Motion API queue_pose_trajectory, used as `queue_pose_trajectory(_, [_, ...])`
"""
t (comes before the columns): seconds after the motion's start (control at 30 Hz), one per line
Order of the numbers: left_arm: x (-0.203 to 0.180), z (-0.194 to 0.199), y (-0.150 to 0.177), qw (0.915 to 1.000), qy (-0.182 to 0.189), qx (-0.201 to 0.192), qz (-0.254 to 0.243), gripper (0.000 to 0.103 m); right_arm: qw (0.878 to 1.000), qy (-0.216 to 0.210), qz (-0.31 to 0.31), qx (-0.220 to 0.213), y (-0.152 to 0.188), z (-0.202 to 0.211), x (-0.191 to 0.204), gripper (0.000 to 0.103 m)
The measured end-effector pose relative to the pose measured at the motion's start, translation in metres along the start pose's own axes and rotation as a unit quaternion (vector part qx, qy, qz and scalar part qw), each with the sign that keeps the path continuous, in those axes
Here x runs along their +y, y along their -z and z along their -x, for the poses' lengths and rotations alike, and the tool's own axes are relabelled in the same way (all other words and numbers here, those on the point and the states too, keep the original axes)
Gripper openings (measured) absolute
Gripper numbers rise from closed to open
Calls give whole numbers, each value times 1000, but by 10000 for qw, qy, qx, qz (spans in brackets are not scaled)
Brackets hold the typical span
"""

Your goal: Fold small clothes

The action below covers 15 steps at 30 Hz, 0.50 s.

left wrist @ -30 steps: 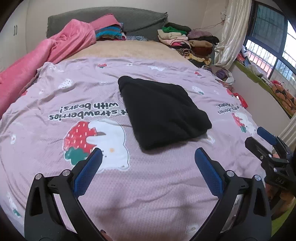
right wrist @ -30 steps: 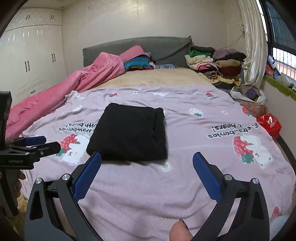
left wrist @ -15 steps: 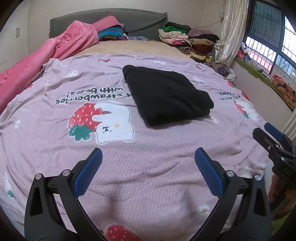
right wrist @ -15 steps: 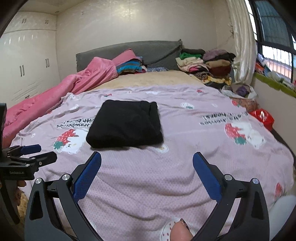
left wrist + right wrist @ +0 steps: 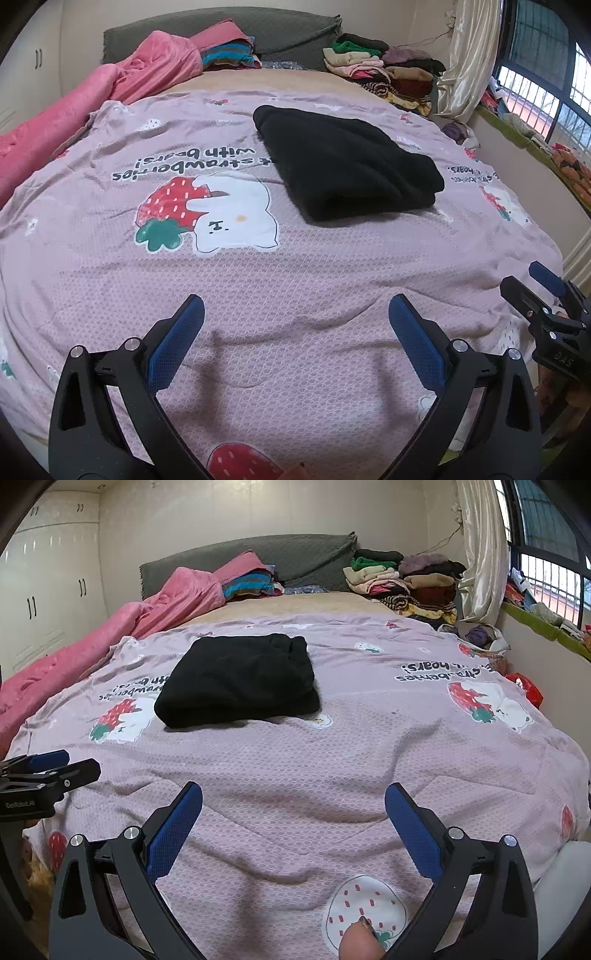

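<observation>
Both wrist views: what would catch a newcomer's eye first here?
A black folded garment lies in the middle of a pink strawberry-and-bear bedspread, with neither tool touching it. The left tool and right tool hang open over the near edge of the bed. Along the left side runs a bright pink blanket, and stacks of folded clothes sit at the far right by the curtain.
</observation>
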<state>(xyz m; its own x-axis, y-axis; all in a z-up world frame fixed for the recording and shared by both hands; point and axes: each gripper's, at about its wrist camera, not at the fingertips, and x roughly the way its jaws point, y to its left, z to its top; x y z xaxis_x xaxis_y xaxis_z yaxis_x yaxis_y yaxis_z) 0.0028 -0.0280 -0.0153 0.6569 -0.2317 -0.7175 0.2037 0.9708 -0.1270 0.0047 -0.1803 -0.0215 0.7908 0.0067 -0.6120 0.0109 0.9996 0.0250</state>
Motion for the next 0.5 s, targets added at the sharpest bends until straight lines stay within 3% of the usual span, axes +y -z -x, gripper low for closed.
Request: queue_pose_trajectory(0.5, [5,-2,1,9999,-118,76,81,94,10000,30,-3,33,-1,-1,-1,99])
